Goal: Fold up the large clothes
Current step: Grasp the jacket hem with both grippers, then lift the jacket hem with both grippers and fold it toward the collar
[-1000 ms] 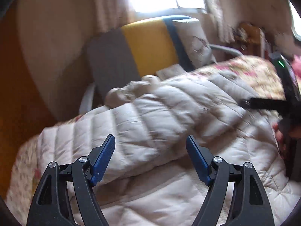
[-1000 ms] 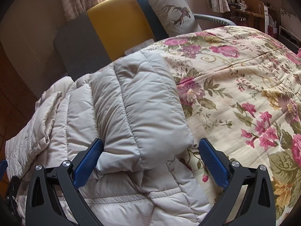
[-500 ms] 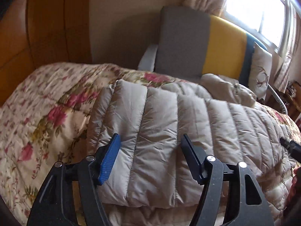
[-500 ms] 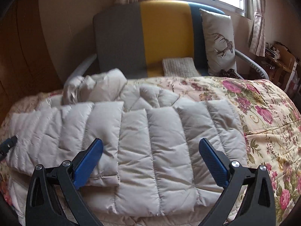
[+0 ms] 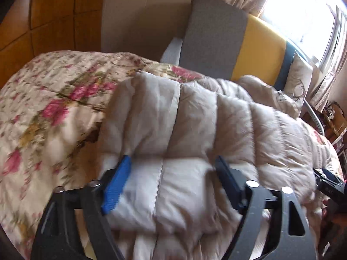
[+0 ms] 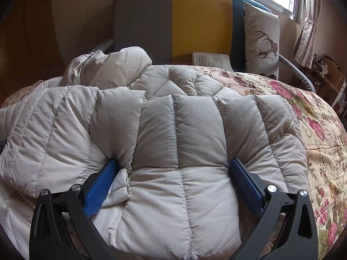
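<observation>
Both folded sleeves of the pale grey quilted down jacket (image 6: pixel 180 151) are pressed flat. The left hand-held gripper (image 5: pixel 171 184), its jaws just widened, and the right hand-held gripper (image 6: pixel 173 182) straddle padding, released. The jacket lies on the floral-quilted bed (image 6: pixel 321 143). A lengthwise fold is judged next, requiring hem grasps.

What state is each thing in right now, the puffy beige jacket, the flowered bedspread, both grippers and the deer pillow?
Puffy beige quilted jacket: lying on the bed, sleeves folded over the body.
Floral bedspread: spread flat under the jacket.
Left gripper: jaws wide, just been opening, jacket fold between them.
Right gripper: jaws wide, straddling the folded sleeve.
Deer-print pillow: upright against the chair back.
</observation>
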Demonstrator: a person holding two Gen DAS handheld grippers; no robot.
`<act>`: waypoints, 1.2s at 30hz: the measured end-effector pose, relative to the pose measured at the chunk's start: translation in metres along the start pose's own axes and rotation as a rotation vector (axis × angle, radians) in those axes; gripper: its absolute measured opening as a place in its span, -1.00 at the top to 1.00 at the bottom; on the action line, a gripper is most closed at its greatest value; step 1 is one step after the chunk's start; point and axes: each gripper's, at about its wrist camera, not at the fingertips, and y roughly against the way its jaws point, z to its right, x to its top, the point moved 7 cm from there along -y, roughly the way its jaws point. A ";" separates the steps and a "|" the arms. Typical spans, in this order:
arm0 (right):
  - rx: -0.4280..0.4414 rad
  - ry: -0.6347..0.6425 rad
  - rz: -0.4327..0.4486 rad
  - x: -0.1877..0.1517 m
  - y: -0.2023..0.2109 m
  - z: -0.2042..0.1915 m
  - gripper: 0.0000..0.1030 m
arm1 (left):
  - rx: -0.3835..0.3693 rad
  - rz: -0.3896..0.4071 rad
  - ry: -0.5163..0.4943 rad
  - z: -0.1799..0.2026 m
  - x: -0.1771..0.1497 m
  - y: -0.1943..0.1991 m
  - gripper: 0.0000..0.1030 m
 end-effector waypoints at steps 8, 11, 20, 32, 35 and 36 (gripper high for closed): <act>0.104 -0.082 0.035 -0.039 0.098 0.042 -0.96 | -0.071 0.124 -0.074 0.002 -0.052 0.102 -0.77; 0.120 -0.083 0.043 -0.068 0.128 0.062 -0.96 | -0.071 0.111 -0.095 -0.005 -0.080 0.120 -0.77; 0.204 -0.242 0.009 -0.153 0.181 0.151 -0.91 | -0.139 0.024 0.013 -0.047 -0.170 0.155 -0.77; 0.570 -0.383 -0.063 -0.235 0.202 0.138 -0.65 | -0.340 -0.030 0.065 -0.034 -0.229 0.181 -0.77; 0.600 -0.374 -0.060 -0.247 0.205 0.131 -0.65 | -0.389 -0.068 0.093 -0.035 -0.243 0.177 -0.72; 0.620 -0.376 -0.058 -0.250 0.207 0.130 -0.65 | -0.405 -0.084 0.102 -0.035 -0.248 0.175 -0.70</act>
